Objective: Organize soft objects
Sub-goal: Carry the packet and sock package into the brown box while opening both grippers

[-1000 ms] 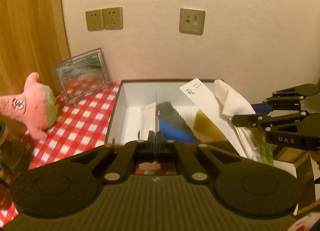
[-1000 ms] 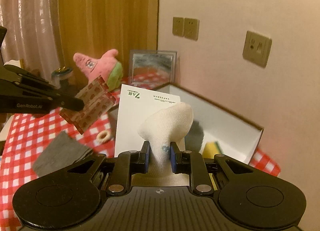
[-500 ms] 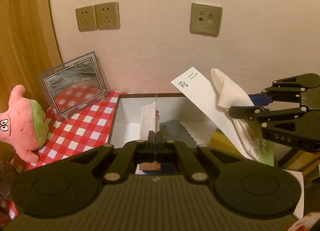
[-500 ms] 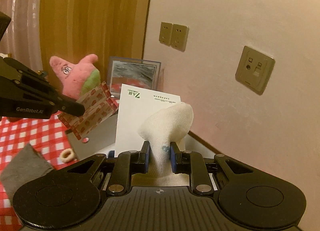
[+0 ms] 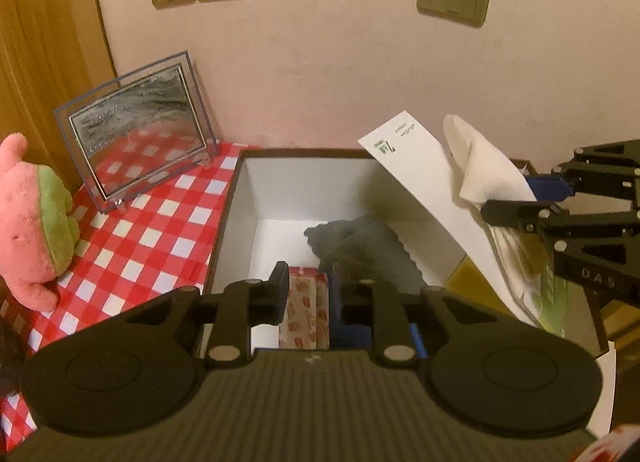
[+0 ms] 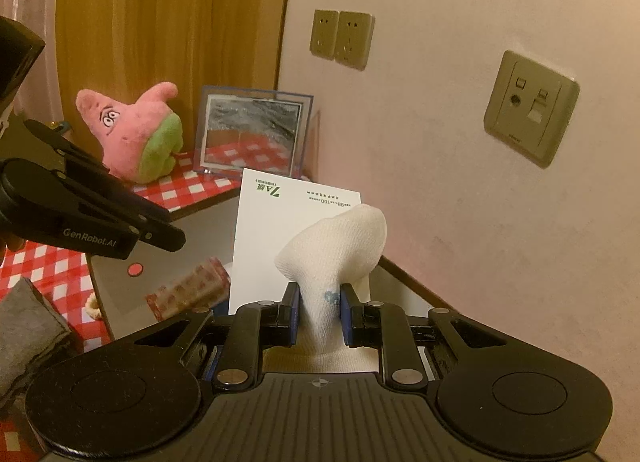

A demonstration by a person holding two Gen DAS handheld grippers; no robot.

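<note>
left gripper (image 5: pixel 308 294) jaws opening, red-patterned packet (image 5: pixel 306 312) between (over box (image 5: pixel 232 222)) | right gripper (image 6: pixel 319 316) jaws clamp white sock (image 6: pixel 340 246)

We see a desk (image 5: pixel 132 246) in red-checked cloth bearing a white box (image 5: pixel 240 230), a framed picture (image 5: pixel 136 126) and a pink plush (image 5: pixel 32 222).

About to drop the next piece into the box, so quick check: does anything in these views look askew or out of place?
Little stands out. The right gripper is clamped on a white sock with a white card jutting up behind it. The left gripper is opening over the white box; the red-patterned packet shows between its jaws.
</note>
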